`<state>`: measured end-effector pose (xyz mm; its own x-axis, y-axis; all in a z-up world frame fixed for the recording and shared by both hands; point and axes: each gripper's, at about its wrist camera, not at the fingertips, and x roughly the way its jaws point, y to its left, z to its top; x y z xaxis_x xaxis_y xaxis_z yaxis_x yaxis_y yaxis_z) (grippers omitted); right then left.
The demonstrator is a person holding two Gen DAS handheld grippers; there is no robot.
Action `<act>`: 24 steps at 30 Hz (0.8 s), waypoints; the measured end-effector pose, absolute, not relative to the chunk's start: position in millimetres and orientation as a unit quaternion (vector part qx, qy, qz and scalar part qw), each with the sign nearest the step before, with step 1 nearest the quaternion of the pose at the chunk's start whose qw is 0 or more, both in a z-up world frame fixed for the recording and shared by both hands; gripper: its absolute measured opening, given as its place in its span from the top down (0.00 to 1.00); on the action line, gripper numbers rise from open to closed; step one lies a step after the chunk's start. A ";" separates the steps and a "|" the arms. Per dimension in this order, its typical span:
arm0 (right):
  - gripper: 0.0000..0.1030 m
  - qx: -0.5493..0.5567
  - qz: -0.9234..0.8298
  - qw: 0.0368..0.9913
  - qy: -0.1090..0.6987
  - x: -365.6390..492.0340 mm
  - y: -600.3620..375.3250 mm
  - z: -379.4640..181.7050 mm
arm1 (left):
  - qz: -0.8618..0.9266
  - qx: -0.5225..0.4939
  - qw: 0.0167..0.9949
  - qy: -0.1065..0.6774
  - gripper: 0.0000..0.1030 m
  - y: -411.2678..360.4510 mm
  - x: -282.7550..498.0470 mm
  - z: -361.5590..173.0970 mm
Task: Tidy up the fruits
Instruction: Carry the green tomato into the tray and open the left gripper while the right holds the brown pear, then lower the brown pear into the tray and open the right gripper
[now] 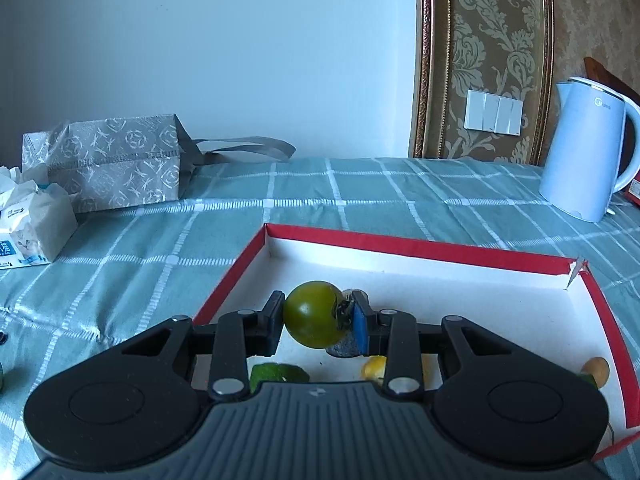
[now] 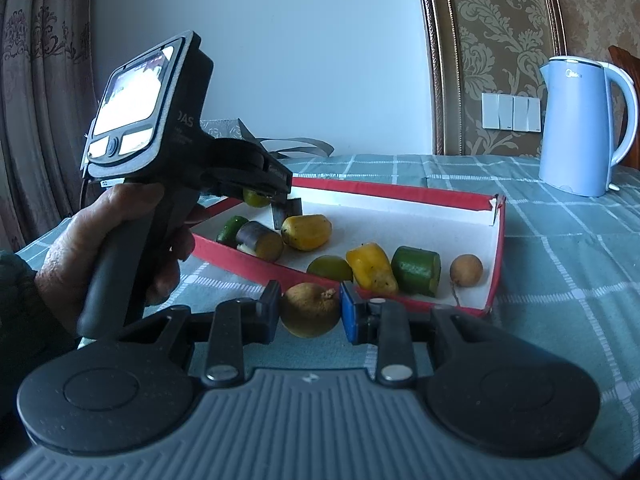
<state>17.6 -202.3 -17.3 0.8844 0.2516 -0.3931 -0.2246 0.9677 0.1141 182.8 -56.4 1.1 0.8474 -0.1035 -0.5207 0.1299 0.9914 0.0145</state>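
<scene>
1. My left tool (image 1: 318, 314) grips a green tomato (image 1: 314, 314) over the box (image 1: 420, 249), poised to drop in.
2. My right tool (image 2: 310, 311) clamps a brown fruit (image 2: 310, 310) just outside the box, waiting its turn.

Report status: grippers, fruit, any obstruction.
Left gripper shut on green tomato, over red box. Right gripper shut on brown fruit, outside box. Nothing in the way.
</scene>
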 end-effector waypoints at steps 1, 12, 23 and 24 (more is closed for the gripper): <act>0.71 0.033 0.123 0.970 0.208 18.0 -202.3 -17.5 | -0.063 0.023 0.961 0.270 0.67 -55.7 183.0 1.2; 0.71 0.031 0.125 0.969 0.211 19.4 -201.1 -18.3 | -0.050 0.010 0.963 0.265 0.37 -48.4 181.5 -2.4; 0.71 0.031 0.117 0.971 0.208 17.9 -201.1 -19.1 | -0.033 -0.007 0.965 0.260 0.32 -28.4 154.7 4.3; 0.71 0.030 0.117 0.971 0.208 17.3 -200.8 -19.3 | -0.033 -0.010 0.965 0.260 0.32 -24.7 147.8 3.9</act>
